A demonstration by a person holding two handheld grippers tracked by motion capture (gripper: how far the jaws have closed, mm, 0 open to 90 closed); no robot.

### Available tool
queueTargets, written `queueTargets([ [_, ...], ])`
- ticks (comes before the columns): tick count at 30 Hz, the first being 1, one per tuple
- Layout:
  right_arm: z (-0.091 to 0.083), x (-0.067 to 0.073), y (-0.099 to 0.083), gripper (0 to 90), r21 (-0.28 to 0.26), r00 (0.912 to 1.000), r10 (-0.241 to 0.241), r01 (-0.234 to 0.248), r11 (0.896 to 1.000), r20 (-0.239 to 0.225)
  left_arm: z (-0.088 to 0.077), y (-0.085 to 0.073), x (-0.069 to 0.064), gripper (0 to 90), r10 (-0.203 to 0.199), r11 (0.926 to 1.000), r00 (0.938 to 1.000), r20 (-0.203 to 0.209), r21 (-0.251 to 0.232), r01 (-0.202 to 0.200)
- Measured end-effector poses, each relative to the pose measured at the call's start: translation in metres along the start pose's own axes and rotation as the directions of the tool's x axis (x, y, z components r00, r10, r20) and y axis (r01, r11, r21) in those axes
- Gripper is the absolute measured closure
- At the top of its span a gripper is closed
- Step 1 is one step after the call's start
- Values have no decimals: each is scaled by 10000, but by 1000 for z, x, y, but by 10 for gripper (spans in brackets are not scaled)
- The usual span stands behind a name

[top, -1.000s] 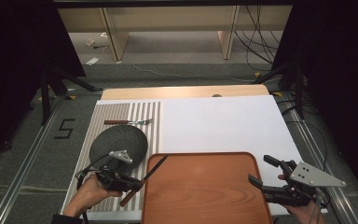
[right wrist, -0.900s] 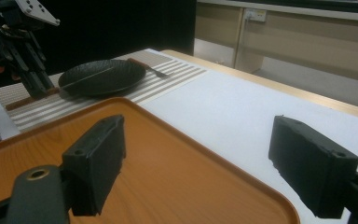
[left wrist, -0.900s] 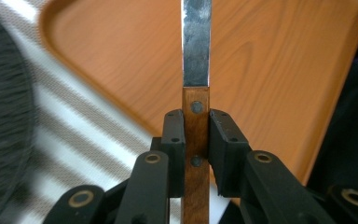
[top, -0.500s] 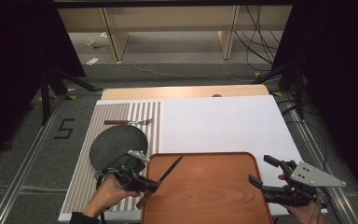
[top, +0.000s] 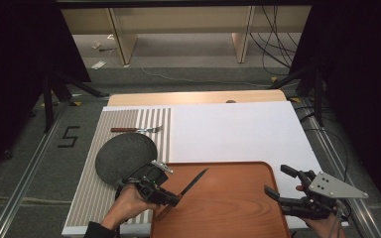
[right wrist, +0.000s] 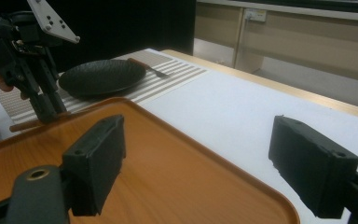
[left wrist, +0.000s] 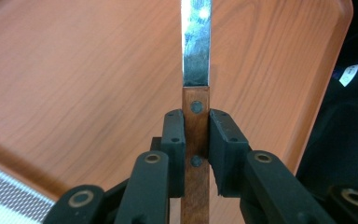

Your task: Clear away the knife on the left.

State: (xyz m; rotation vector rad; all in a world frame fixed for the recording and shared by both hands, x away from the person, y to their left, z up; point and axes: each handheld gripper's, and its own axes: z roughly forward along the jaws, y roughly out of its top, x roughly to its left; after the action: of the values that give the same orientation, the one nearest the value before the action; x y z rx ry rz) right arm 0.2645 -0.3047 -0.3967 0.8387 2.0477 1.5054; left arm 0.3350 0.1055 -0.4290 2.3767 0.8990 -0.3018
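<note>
My left gripper [top: 171, 198] is shut on the wooden handle of a knife [top: 193, 181], and its steel blade points up and right over the left part of the brown wooden tray [top: 228, 213]. In the left gripper view both pads clamp the riveted handle [left wrist: 196, 133], with the blade [left wrist: 196, 42] stretching out over the tray [left wrist: 74, 84]. At the tray's right edge my right gripper [top: 278, 181] stands open with nothing between its pads. The right gripper view has its jaws wide apart above the tray [right wrist: 168, 154], and the left gripper [right wrist: 46, 109] farther off.
A dark round plate [top: 126, 156] lies on the striped placemat [top: 151, 116], with a wooden-handled fork [top: 136, 130] behind it. A white sheet [top: 233, 131] covers the table beyond the tray. Shelving and cables stand on the floor past the table's far edge.
My left gripper has carried the knife to the right, from over the placemat beside the plate to over the tray's left part. The right gripper has stayed put.
</note>
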Motion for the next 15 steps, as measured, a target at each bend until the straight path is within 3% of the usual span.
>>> queueTargets([
  [9,0,1,0,198,3,10000,-32,32,10000,18,19,5,-6,769,101,9971,9999,-59,757,-96],
  [15,0,0,0,198,-7,10000,-15,15,10000,-1,30,4,-6,769,-212,9923,9996,-168,1218,230],
])
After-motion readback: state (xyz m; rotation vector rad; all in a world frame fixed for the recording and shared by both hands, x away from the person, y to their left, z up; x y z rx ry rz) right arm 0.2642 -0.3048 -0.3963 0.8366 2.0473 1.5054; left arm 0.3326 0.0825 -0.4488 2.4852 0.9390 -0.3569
